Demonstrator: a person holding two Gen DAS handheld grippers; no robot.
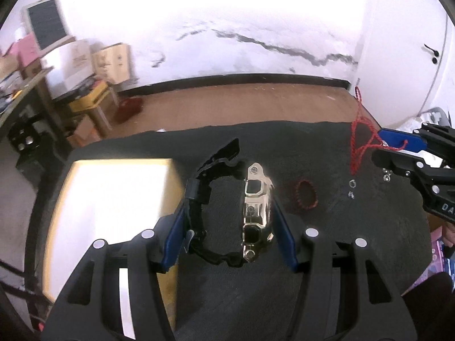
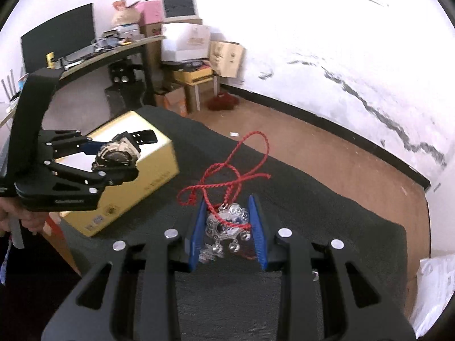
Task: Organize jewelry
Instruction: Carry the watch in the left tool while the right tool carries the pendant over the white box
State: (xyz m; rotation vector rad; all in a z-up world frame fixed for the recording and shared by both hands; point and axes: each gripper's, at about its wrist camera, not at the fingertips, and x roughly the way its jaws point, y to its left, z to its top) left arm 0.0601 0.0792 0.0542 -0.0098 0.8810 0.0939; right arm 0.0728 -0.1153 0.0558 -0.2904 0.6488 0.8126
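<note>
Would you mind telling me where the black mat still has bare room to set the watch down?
Bare mat lies between the yellow box and the red bead bracelet, and along its far edge. It is crowded rightward: small silver pieces and red cord.

A dark monitor [image 2: 61, 32] stands on a cluttered desk [image 2: 113, 54] against the white wall, cardboard boxes [image 2: 227, 56] stacked beside it; a cracked line [image 1: 284, 47] runs along the wall above brown flooring [image 1: 241, 105].
</note>
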